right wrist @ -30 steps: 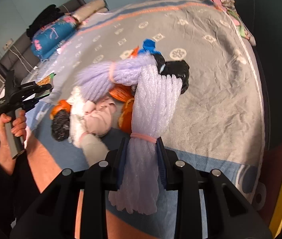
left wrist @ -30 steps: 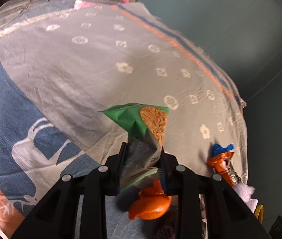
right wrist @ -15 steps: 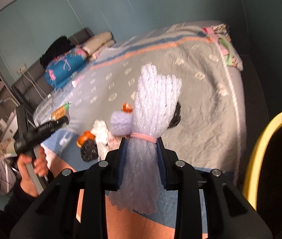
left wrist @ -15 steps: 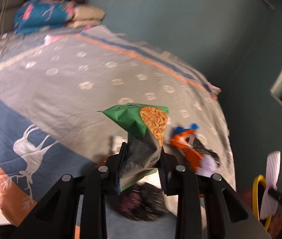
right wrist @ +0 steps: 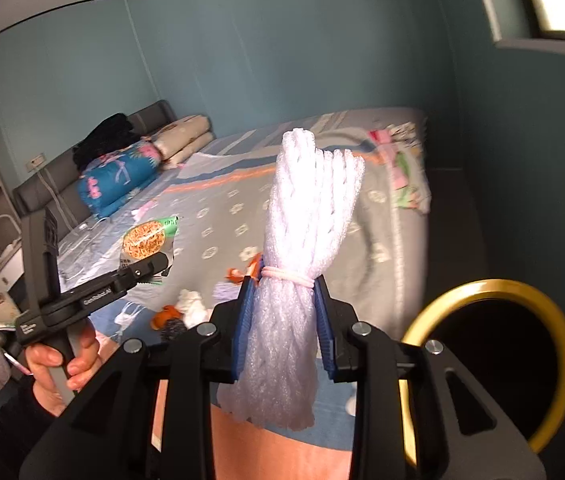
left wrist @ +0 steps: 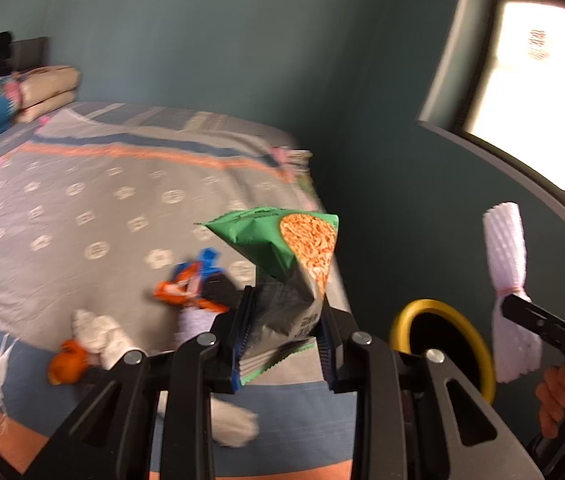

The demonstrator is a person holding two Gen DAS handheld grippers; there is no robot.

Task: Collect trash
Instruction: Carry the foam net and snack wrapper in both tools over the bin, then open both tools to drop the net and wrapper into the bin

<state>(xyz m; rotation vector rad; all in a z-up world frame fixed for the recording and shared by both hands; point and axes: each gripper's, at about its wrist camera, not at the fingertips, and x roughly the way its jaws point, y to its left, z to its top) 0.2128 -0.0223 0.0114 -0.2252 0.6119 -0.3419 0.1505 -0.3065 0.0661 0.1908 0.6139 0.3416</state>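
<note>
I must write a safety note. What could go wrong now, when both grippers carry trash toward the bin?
1. The left gripper pinches the green snack bag only at its lower end; it may slip out before the yellow-rimmed bin.
2. The white foam net in the right gripper is soft and may snag.
3. Trash left on the bed may be forgotten.

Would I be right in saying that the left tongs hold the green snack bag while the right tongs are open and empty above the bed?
Not quite: the right tongs are shut on the white foam net bundle, as the right wrist view shows. The left tongs do hold the green snack bag.
</note>
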